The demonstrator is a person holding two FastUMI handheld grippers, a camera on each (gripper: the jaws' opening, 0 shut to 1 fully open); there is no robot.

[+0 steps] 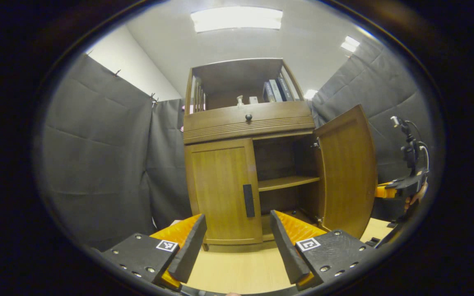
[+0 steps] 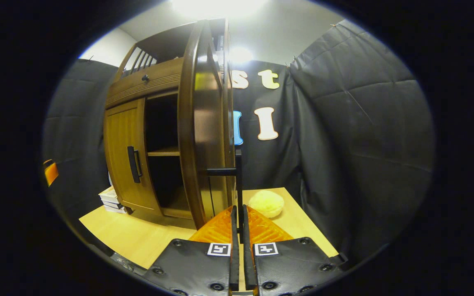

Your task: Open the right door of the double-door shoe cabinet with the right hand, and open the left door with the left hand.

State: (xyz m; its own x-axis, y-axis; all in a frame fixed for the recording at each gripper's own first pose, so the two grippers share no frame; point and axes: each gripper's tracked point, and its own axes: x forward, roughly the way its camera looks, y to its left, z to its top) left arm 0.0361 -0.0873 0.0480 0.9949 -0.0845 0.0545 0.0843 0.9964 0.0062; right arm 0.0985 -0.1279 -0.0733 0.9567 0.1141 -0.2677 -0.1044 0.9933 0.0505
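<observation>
wooden table (image 2: 138, 236), shoe cabinet (image 1: 224, 189), yellow ball (image 2: 266, 203)

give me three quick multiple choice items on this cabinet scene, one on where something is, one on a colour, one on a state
1. Where is the yellow fluffy ball?
A. table, right of the open door
B. inside the cabinet
C. on the top shelf

2. Colour of the left door handle?
A. gold
B. black
C. white

3. State of the right door?
A. closed
B. removed
C. swung open

Answers: 1 A, it lies on the table beyond the door; 2 B, a dark bar; 3 C, the shelf inside shows, and the right gripper is closed on the door's handle.
</observation>
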